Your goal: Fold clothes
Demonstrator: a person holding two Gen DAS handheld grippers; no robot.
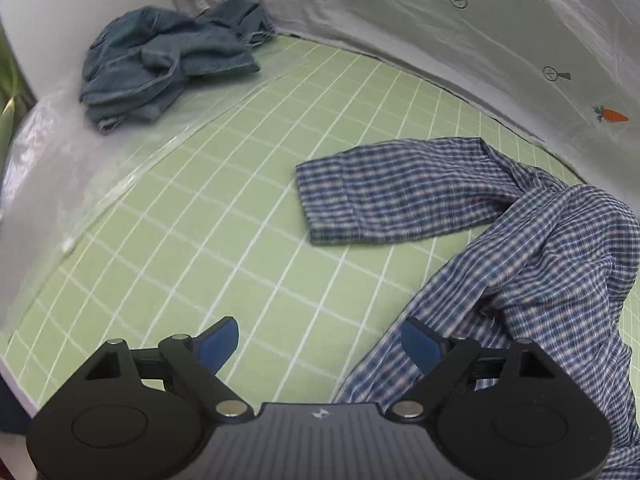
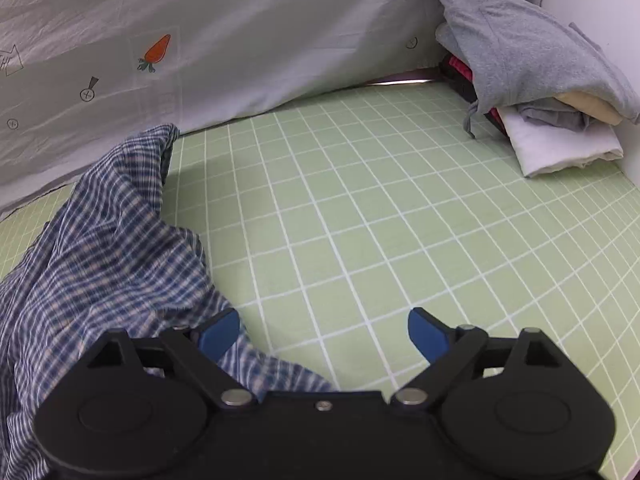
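A blue plaid shirt (image 1: 520,264) lies crumpled on the green gridded sheet (image 1: 240,208), one sleeve stretched out flat toward the left. My left gripper (image 1: 320,346) hovers open over the sheet at the shirt's left edge, nothing between its blue pads (image 1: 218,344). In the right wrist view the same plaid shirt (image 2: 104,248) is heaped at the left. My right gripper (image 2: 324,338) stands open above bare sheet (image 2: 380,220), its left pad (image 2: 220,336) over the shirt's edge; nothing is gripped.
A crumpled blue denim garment (image 1: 160,60) lies at the far left corner beside clear plastic wrap (image 1: 60,160). A stack of folded clothes topped by a grey garment (image 2: 528,64) sits at the far right. A grey printed cloth (image 2: 200,40) rises along the back.
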